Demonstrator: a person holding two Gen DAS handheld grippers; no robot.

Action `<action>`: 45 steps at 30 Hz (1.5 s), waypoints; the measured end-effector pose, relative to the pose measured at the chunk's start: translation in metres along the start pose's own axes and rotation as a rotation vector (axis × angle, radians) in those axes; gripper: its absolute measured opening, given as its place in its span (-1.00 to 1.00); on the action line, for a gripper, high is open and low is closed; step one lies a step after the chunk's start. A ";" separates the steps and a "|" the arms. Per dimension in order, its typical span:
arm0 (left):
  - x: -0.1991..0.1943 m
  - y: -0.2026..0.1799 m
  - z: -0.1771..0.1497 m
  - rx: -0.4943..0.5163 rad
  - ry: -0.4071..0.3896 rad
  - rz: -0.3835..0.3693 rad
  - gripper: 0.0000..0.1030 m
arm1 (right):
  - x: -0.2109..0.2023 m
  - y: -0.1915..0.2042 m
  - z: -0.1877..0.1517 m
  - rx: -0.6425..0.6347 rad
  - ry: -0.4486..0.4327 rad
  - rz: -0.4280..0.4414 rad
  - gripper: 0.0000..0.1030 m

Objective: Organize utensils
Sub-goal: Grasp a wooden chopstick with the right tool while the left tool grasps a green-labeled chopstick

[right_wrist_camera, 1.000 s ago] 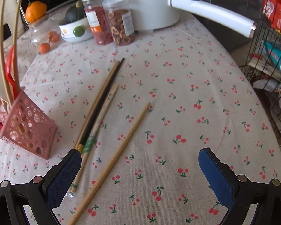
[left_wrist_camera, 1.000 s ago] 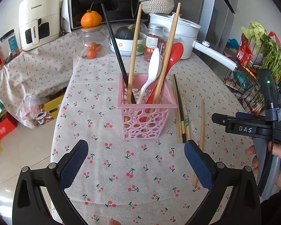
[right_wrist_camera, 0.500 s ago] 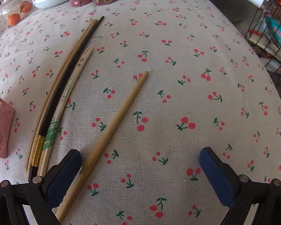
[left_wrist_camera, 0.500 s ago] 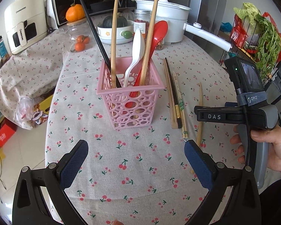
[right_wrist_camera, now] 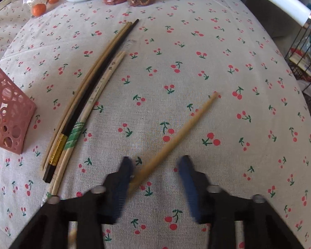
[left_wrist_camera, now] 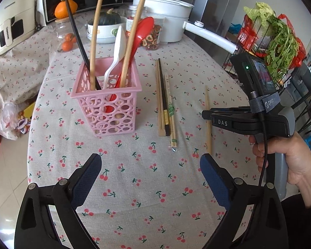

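Between the right tongs (right_wrist_camera: 154,171), half-closed but not clenched, a lone chopstick (right_wrist_camera: 176,136) is lying, pointing toward upper right; left tongs (left_wrist_camera: 150,169) are hanging released.

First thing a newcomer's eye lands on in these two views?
Likely the pink basket, left of centre on the cherry-print cloth, bristling with upright chopsticks and a red spoon. Next, the lone bamboo chopstick running between the right gripper fingers, which are blurred and not yet shut. A bundle of loose chopsticks lies between basket and gripper.
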State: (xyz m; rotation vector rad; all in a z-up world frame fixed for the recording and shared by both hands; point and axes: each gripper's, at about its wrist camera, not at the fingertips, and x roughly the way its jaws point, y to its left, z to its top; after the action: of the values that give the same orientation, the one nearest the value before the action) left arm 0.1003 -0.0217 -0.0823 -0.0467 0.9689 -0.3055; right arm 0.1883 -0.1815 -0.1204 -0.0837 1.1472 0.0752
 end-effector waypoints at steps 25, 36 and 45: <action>0.127 -0.082 0.111 0.039 0.148 0.115 -0.52 | -0.054 -0.127 -0.020 0.307 -0.055 0.207 -0.87; 0.157 -0.069 0.125 0.018 0.197 0.213 -0.52 | -0.047 -0.130 -0.008 0.339 -0.049 0.276 -0.87; 0.169 -0.064 0.134 -0.005 0.235 0.213 -0.57 | -0.045 -0.131 -0.009 0.345 -0.044 0.279 -0.87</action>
State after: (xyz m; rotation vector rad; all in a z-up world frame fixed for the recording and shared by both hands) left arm 0.2838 -0.1423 -0.1302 0.0895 1.1973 -0.1131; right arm 0.1752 -0.3136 -0.0789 0.3835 1.1076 0.1243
